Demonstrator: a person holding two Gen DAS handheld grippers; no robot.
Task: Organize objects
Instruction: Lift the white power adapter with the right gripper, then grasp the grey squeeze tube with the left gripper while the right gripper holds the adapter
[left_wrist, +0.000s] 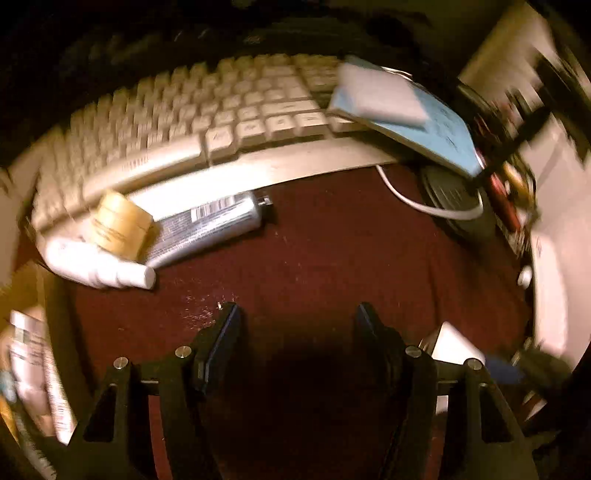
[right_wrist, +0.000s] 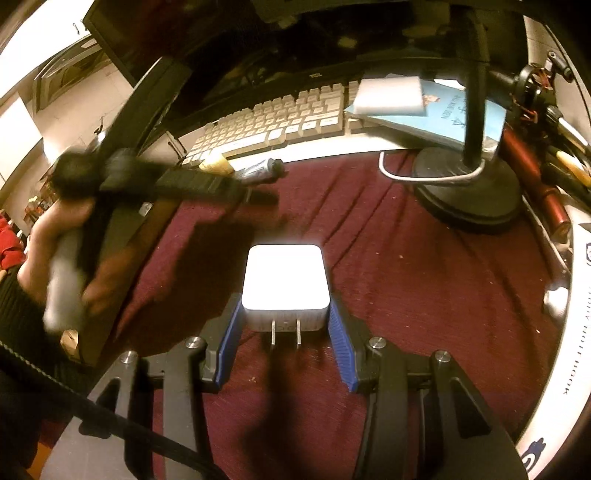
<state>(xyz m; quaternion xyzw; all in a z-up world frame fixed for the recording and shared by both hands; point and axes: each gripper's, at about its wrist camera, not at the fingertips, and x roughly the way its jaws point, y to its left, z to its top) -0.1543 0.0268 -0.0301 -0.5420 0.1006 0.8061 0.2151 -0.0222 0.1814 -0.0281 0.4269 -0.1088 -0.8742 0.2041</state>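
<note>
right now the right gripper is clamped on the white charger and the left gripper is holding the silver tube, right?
Not quite. The right gripper does clamp the white charger, but the left gripper holds nothing: in the left wrist view the silver tube lies by the keyboard.

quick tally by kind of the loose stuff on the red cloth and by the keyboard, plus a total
tubes and bottles: 2, the silver tube and the white bottle
small jars: 1, the tan jar
chargers: 1, the white charger, held in the right gripper
books: 1, the blue book
foam blocks: 1, the white block
total: 6
</note>
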